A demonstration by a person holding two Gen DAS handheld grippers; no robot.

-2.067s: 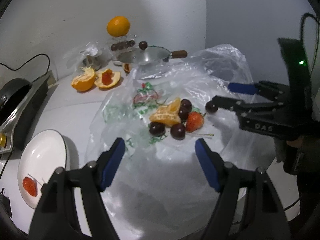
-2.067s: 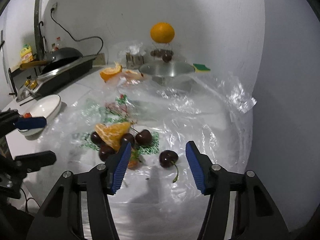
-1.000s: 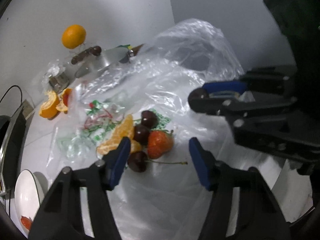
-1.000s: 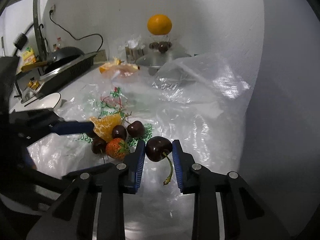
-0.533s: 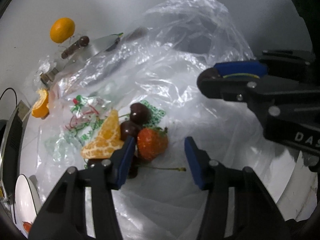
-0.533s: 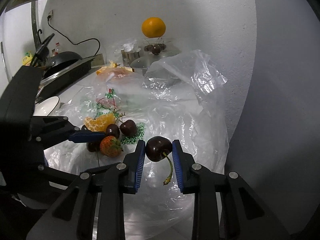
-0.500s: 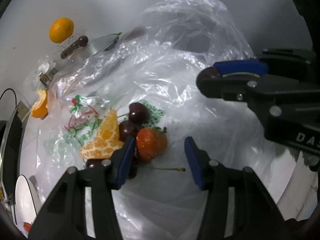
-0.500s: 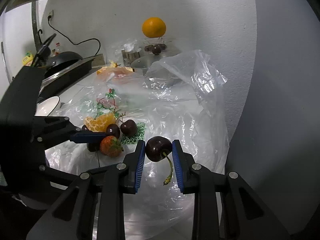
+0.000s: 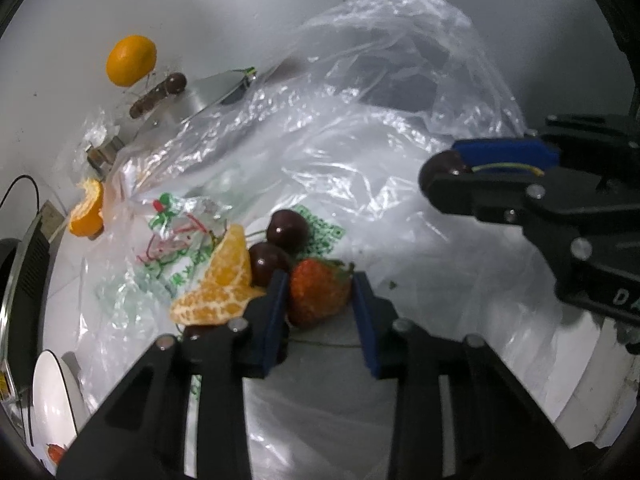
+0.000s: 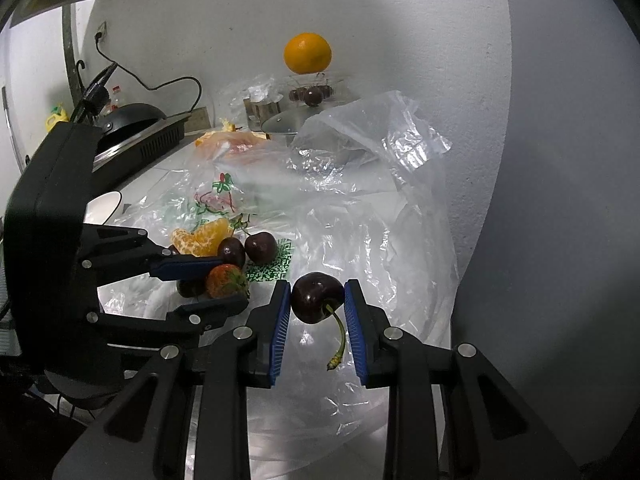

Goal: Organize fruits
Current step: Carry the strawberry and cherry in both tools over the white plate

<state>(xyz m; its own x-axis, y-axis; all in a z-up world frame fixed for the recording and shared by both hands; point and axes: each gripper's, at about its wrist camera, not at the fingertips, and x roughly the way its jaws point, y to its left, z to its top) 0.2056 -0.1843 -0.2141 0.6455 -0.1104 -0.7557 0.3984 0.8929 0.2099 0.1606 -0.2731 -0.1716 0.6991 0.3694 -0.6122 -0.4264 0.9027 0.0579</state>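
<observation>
Step in hand: picking fruit from the pile on the clear plastic bag [image 9: 400, 168]. The left gripper [image 9: 318, 300] is closing its jaws around the strawberry [image 9: 316, 296]; the blue pads appear to touch both sides of the berry, which still rests on the plastic. The right gripper [image 10: 316, 300] is clamped on a dark cherry [image 10: 317, 297], held clear of the plastic with its stem hanging down between the fingers.

All places below are given relative to the strawberry. Two more cherries [image 9: 286, 230] lie just behind it, touching or nearly so. A peeled orange segment [image 9: 220, 284] lies just to its left, against the left finger. Another cherry sits partly hidden under that finger. The right gripper hovers to the right and beyond, well apart.

Next move, as a judgement: finish the squeeze gently, since the berry is soft, then lift straight up so the neighbouring cherries and segment are not dragged along.

Open room: the plastic to the right and front of the strawberry is bare. A raised fold of the bag stands behind it. A white plate [image 9: 52, 400] holding one red piece lies far to the lower left, a likely destination.
</observation>
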